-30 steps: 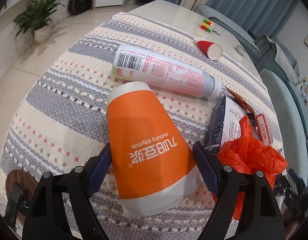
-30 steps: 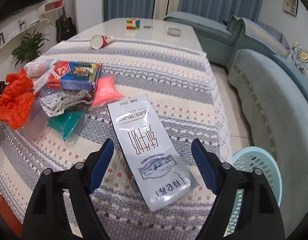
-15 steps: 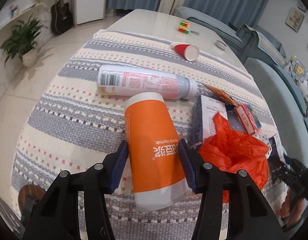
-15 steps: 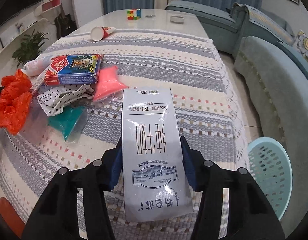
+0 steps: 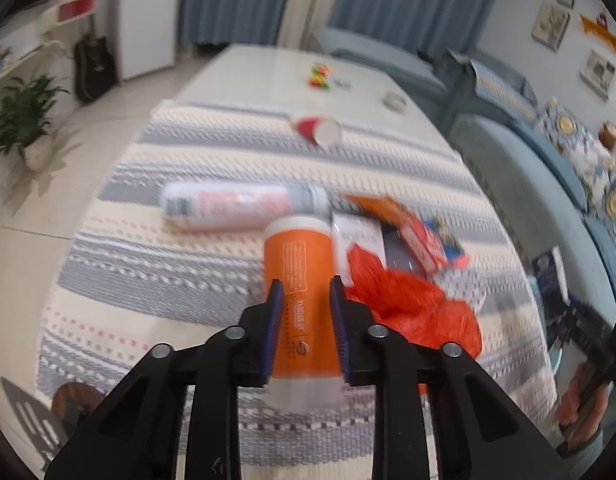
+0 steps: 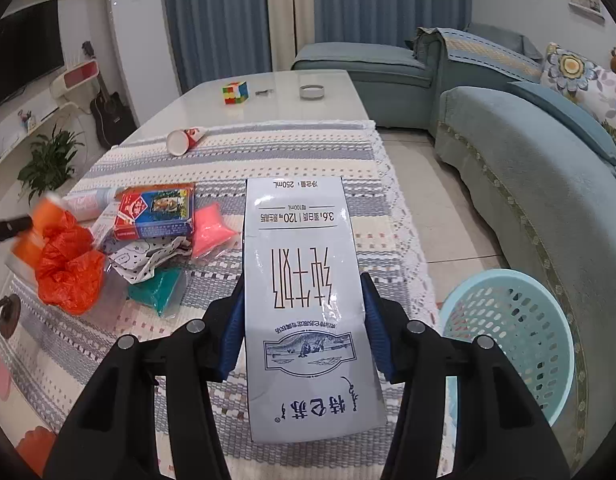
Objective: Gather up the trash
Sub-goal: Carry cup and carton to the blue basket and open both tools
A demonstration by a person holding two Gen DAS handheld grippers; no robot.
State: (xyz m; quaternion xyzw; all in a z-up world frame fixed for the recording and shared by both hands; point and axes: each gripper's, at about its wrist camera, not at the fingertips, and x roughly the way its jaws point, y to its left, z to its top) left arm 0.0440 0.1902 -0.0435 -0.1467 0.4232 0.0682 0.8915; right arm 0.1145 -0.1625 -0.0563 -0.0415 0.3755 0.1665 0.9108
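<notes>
The left gripper (image 5: 304, 312) has just closed and squeezes the orange cup (image 5: 299, 280), whose long axis runs along the fingers. The right gripper (image 6: 304, 320) holds the grey milk carton (image 6: 308, 300) lengthwise between its pads. The blue basket (image 6: 507, 332) stands on the floor to the lower right, beside the table, nearer to the right hand. More trash lies on the striped cloth (image 6: 308, 160); a sofa (image 6: 527, 184) is behind.
</notes>
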